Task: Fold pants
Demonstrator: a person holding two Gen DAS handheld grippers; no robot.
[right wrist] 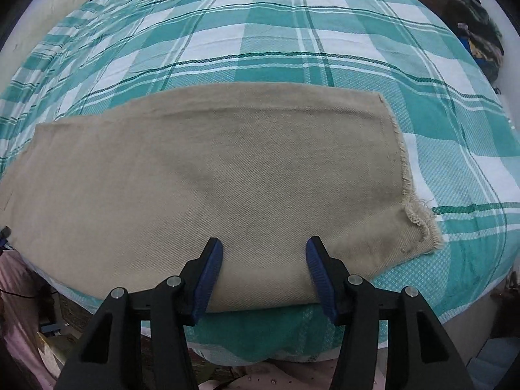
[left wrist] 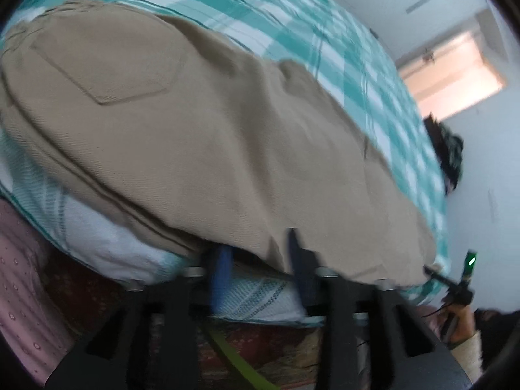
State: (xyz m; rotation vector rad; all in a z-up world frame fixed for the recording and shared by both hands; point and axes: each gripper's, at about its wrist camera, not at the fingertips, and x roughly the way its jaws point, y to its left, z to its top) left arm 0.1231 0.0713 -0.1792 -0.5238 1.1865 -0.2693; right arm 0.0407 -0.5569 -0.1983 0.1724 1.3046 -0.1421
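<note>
Tan pants (left wrist: 201, 136) lie flat along the near edge of a bed covered with a teal and white plaid sheet (left wrist: 292, 26). The left wrist view shows the seat end with a back pocket (left wrist: 107, 61). My left gripper (left wrist: 260, 253) is open at the pants' near edge, with the cloth draped over the fingertips. The right wrist view shows the leg end of the pants (right wrist: 227, 169) with a frayed hem (right wrist: 419, 214) at the right. My right gripper (right wrist: 263, 253) is open, its fingers straddling the near edge of the leg.
The plaid bed (right wrist: 260, 32) spreads beyond the pants. A pile of dark clothes (right wrist: 474, 22) sits at the far right corner. Pink cloth (left wrist: 22, 276) hangs at the lower left. The right gripper shows small at the left wrist view's right edge (left wrist: 461, 279).
</note>
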